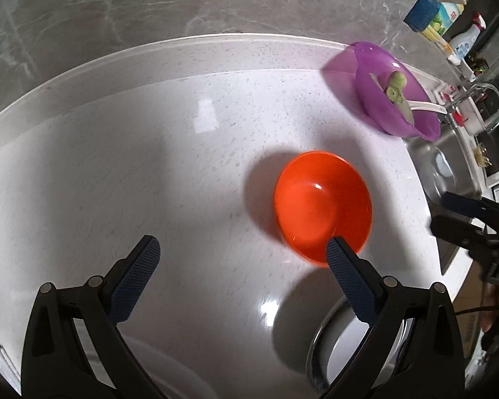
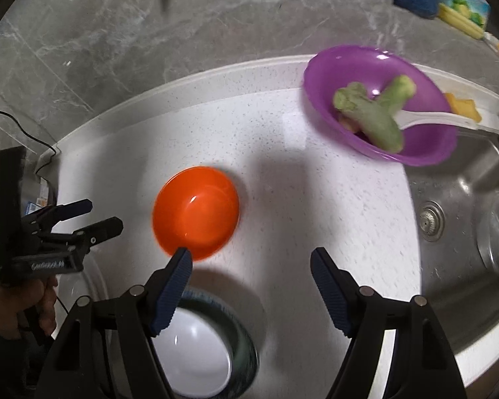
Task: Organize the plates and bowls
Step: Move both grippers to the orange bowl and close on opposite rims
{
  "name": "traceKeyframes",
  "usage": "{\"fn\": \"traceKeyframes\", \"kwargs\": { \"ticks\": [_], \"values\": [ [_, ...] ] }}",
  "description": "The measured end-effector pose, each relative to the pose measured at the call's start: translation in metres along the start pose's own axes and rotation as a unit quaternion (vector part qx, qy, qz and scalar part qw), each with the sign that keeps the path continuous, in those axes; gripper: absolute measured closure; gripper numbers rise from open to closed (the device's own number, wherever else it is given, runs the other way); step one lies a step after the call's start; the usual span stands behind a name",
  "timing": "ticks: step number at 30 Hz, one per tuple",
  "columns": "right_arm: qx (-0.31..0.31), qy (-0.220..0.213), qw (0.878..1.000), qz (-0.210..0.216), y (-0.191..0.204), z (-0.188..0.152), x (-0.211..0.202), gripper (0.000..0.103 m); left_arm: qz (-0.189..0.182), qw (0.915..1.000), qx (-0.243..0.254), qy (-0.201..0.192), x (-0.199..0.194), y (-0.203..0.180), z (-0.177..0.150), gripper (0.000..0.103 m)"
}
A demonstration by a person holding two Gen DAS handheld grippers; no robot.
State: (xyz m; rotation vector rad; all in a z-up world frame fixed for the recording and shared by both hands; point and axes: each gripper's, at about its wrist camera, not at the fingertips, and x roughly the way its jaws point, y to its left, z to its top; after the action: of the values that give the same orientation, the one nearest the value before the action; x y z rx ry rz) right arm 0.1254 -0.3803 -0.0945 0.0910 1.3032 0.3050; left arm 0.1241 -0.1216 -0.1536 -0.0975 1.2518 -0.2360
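An empty orange bowl (image 1: 322,206) (image 2: 196,216) stands upright on the white speckled counter (image 1: 149,166). My left gripper (image 1: 243,246) is open above the counter, its right fingertip over the bowl's near rim, nothing between the fingers. My right gripper (image 2: 251,256) is open too, its left fingertip at the orange bowl's near edge. A purple bowl (image 1: 392,89) (image 2: 379,106) near the back edge holds a green broccoli piece (image 2: 372,113) and a white spoon (image 2: 442,119). A white bowl with a dark rim (image 2: 196,349) (image 1: 342,349) sits under the grippers.
A steel sink (image 2: 465,216) (image 1: 442,166) with its drain (image 2: 430,221) lies to the right, tap (image 1: 485,99) behind it. Bottles and packets (image 1: 442,10) stand at the back right. A hand (image 2: 16,306) holds the left gripper (image 2: 104,214); the right gripper (image 1: 438,211) shows at the right edge.
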Motion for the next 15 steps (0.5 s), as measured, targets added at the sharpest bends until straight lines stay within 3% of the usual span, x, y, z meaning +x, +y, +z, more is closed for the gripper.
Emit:
{"fn": "traceKeyframes", "kwargs": {
  "ticks": [3, 4, 7, 10, 12, 15],
  "values": [
    [0.019, 0.015, 1.000, 0.014, -0.006, 0.008, 0.027, 0.036, -0.007, 0.9999, 0.000, 0.014, 0.021, -0.005, 0.003, 0.011],
    [0.025, 0.019, 0.999, 0.027, -0.007, 0.010, 0.035, 0.036, -0.011, 0.9998, -0.002, 0.019, 0.028, -0.007, 0.002, 0.017],
    [0.022, 0.031, 0.999, 0.032, -0.005, 0.014, 0.050, 0.037, -0.016, 0.9993, -0.004, 0.032, 0.047, -0.009, 0.002, 0.020],
    [0.017, 0.038, 0.998, 0.040, -0.002, 0.017, 0.059, 0.037, -0.018, 0.9991, -0.004, 0.039, 0.059, -0.010, 0.001, 0.029],
    [0.013, 0.041, 0.998, 0.038, -0.001, 0.019, 0.064, 0.040, -0.022, 0.9988, -0.002, 0.043, 0.064, -0.010, 0.002, 0.041],
    [0.018, 0.051, 0.998, 0.039, -0.003, 0.020, 0.072, 0.047, -0.022, 0.9985, -0.001, 0.050, 0.072, -0.010, 0.002, 0.045]
  ]
}}
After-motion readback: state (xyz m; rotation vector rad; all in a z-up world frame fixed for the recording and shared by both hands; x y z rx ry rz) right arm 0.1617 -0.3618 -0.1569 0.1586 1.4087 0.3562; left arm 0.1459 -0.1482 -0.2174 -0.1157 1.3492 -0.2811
